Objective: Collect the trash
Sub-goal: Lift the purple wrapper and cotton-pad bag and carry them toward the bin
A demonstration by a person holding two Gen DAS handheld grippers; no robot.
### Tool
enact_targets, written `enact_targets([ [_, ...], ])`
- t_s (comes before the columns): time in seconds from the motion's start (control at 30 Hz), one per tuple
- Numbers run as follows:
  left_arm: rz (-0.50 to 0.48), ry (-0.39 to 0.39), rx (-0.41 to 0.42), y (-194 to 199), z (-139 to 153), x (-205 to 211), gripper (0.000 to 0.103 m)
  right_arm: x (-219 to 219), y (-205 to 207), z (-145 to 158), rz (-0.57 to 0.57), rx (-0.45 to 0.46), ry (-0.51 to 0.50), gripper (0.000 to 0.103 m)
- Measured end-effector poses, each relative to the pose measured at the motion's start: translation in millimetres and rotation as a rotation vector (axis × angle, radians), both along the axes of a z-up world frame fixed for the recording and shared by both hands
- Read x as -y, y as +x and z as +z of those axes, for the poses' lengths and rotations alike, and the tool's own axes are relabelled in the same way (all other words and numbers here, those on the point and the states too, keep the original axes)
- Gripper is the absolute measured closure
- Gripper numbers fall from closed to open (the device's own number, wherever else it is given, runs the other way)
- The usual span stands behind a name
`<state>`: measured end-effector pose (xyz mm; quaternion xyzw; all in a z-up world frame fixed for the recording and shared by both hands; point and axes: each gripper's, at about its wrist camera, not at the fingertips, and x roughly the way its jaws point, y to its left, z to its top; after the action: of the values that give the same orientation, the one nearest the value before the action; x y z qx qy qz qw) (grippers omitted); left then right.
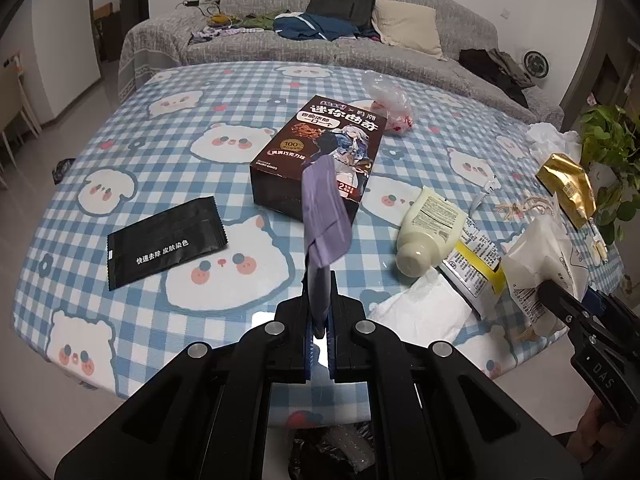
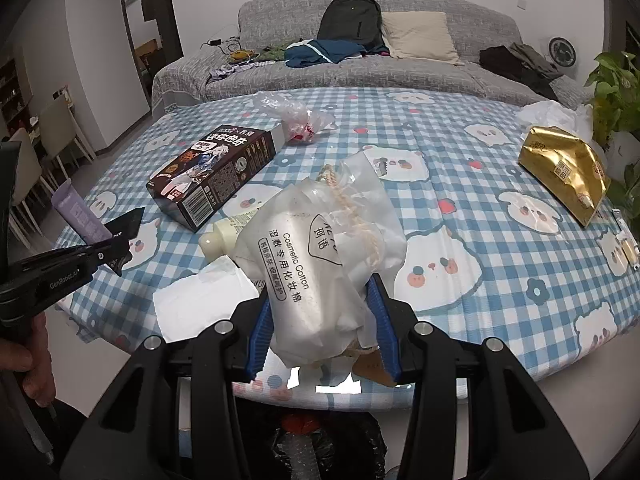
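My left gripper [image 1: 320, 316] is shut on a flattened purple tube [image 1: 325, 216] that sticks up over the blue checked tablecloth [image 1: 160, 128]. In the right wrist view the left gripper [image 2: 106, 248] and the purple tube [image 2: 78, 216] show at the far left. My right gripper [image 2: 324, 320] is shut on a clear bag of cosmetic cotton [image 2: 316, 248], held above the table's near edge. The left wrist view shows the right gripper [image 1: 572, 298] and the cotton bag [image 1: 540, 248] at the right. A black trash bag [image 2: 328, 440] gapes below the table edge.
On the cloth lie a black sachet [image 1: 164, 244], a dark cookie box [image 1: 320, 152], a cream bottle [image 1: 428, 232], a white tissue [image 1: 420, 312], a yellow-striped wrapper [image 1: 476, 268], a gold pouch [image 2: 564, 172] and a knotted clear bag [image 2: 296, 118]. A grey sofa [image 2: 400, 72] stands behind and a plant [image 2: 616, 92] at the right.
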<state>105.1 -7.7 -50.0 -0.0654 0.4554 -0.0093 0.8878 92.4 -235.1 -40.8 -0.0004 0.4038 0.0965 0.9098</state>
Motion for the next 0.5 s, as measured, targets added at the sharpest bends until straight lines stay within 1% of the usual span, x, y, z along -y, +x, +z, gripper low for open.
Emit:
enact_targets([
  [0.2,-0.005,-0.006,0.002,-19.9,2.8,5.8,0.099,-0.5,-14.5,3.1,-0.016,0.008,-0.007,0.060],
  [0.5,-0.006,-0.016,0.005,-48.4,6.1,9.0,0.099,-1.8,-35.3,7.2,-0.039,0.014,0.008,0.060],
])
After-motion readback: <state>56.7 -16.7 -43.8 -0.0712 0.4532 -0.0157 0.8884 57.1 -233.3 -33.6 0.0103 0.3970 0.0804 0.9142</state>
